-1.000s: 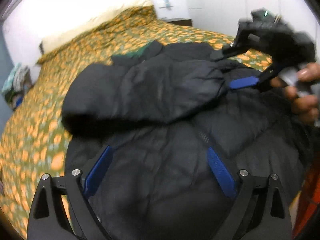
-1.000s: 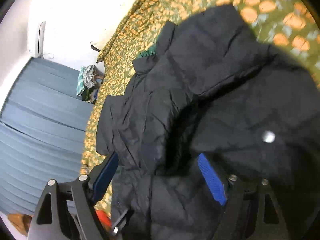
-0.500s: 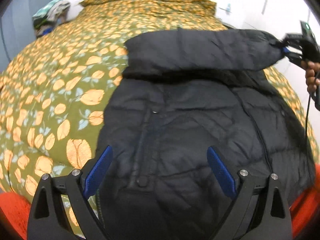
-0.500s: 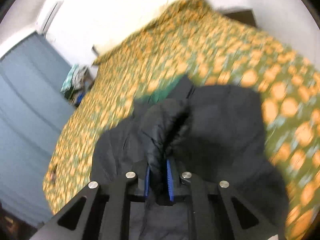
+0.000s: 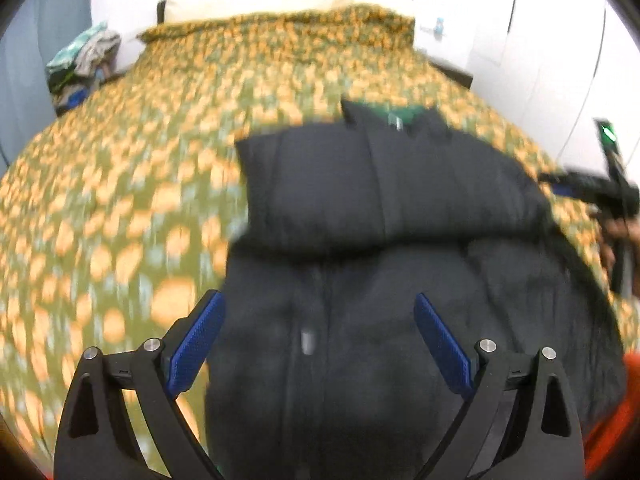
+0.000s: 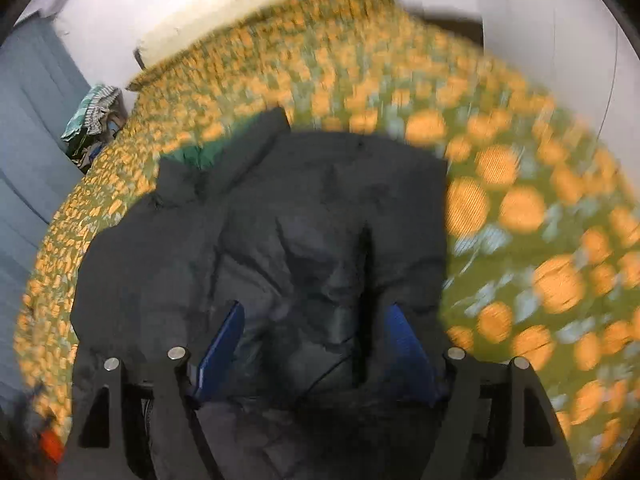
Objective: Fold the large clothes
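Black jacket spread on a flowered bed, seen between open tongs

The right gripper (image 6: 316, 340) has its blue pads (image 6: 222, 344) spread wide, with the puffy black jacket (image 6: 280, 240) lying between and ahead of them; whether they touch the cloth cannot be told. A green lining (image 6: 196, 156) shows at the collar, ahead and to the left. The orange-and-green bedspread (image 6: 520, 220) lies blurred around it. Far ahead on the left, a pile of clothes (image 6: 94, 120) sits beside a blue curtain (image 6: 28, 128).

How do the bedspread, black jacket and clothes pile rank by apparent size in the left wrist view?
1. bedspread
2. black jacket, nearly as big because it lies nearest the camera
3. clothes pile, smallest and farthest away
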`<state>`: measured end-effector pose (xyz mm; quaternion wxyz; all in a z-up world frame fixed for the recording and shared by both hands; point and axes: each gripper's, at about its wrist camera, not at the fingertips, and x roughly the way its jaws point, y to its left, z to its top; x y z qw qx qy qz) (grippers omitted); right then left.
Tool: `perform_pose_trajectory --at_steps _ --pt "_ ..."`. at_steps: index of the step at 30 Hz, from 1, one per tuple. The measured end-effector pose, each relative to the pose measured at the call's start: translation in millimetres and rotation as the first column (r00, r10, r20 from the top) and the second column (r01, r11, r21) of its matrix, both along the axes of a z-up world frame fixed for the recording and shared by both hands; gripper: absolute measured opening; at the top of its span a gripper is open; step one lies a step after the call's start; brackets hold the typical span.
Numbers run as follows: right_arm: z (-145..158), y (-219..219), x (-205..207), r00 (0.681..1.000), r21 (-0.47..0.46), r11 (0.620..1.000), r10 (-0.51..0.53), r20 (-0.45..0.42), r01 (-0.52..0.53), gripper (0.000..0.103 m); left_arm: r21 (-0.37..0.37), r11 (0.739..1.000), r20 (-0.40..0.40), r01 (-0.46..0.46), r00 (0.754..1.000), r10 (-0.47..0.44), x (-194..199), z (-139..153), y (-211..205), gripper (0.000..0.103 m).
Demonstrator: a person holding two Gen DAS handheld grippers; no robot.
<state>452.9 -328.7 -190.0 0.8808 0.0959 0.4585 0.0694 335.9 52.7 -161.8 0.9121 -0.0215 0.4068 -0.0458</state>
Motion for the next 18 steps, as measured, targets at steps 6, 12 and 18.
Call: perform_pose_trajectory --at_steps 6,12,18 --pt "52.9 42.9 -4.9 0.970 -0.145 0.981 0.158 0.185 -0.132 0.076 0.021 1.000 0.043 0.014 0.999 -0.015 99.2 -12.8 -12.3 0.095" --pt "-39.5 63.0 45.1 0.980 -0.073 0.979 0.184 -0.079 -0.189 0.076 0.065 0.998 -0.077 0.009 0.997 -0.004 142.9 -89.0 -16.8 0.098" --pt "-53.9 65.4 44.3 0.983 -0.074 0.981 0.173 -0.058 -0.177 0.077 0.101 0.995 -0.088 0.025 0.996 -0.016 136.7 -69.1 -21.7 0.096"
